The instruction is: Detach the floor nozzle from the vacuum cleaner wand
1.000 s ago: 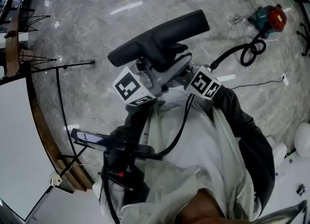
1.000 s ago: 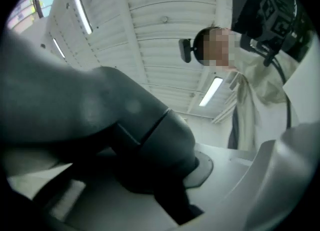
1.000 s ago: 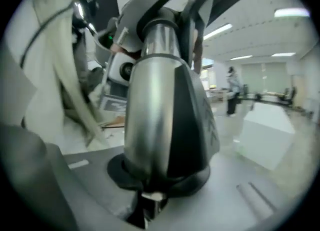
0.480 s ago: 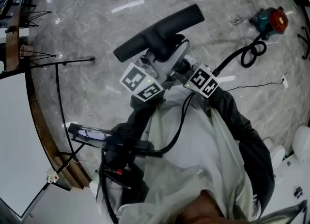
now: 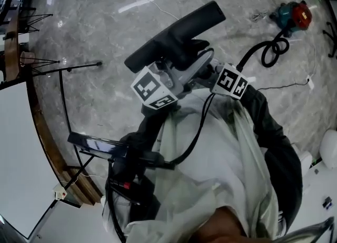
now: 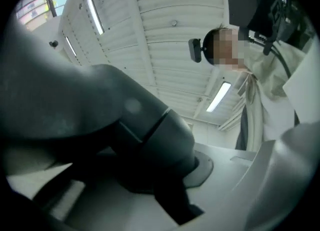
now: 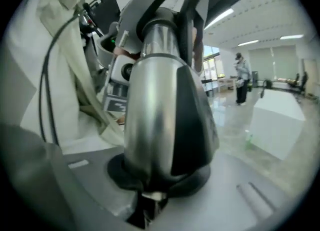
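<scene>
In the head view the dark floor nozzle (image 5: 174, 34) is held up in front of the person's chest, its long bar slanting up to the right. My left gripper (image 5: 171, 73), with its marker cube at the left, is shut on the nozzle's dark neck (image 6: 150, 140). My right gripper (image 5: 208, 71) comes in from the right and is shut on the silver and black wand end (image 7: 160, 115), which fills the space between its jaws. The black hose (image 5: 263, 55) runs off to the red and teal vacuum cleaner (image 5: 292, 16) on the floor.
Grey marble floor lies below. A thin black stand (image 5: 63, 68) and a white table (image 5: 16, 147) with a wooden rim are at the left. A thin cable (image 5: 295, 85) crosses the floor at the right. A person (image 7: 241, 77) stands far off beside a white block (image 7: 280, 125).
Both grippers and the nozzle have drifted a little upward in the head view, and the right marker cube has slid to the right. Both grips look the same.
</scene>
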{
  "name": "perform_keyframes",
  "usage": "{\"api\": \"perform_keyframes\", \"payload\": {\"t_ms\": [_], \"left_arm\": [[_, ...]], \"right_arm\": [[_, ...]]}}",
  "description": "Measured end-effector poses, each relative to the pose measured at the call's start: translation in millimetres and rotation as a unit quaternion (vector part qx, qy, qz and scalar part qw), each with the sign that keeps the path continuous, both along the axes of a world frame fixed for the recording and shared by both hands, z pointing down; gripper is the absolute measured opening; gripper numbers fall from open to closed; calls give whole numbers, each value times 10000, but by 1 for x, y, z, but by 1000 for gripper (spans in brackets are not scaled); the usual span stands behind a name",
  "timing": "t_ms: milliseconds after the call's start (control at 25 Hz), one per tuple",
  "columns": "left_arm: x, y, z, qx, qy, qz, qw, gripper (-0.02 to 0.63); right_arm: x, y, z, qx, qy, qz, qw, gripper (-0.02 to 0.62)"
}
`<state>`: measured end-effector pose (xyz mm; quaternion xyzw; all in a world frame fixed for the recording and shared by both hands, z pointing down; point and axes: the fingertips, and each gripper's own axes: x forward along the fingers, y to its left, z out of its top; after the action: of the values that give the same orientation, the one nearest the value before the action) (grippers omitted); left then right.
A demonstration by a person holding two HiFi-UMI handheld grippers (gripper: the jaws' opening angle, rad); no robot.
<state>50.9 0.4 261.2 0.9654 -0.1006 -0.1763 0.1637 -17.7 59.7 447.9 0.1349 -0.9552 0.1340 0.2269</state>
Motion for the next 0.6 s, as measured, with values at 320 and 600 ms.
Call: {"api": "perform_keyframes", "payload": {"t_ms": [320,600], "left_arm": [[15,4,5,-134,186,177,9996,78],[-12,-58,33,-1074,-719,-1918,9729,75]], "right_arm": [[12,19,6,-455,-148,-616,9970,75],[11,-48,17,389,572,1963,9781,71]]}}
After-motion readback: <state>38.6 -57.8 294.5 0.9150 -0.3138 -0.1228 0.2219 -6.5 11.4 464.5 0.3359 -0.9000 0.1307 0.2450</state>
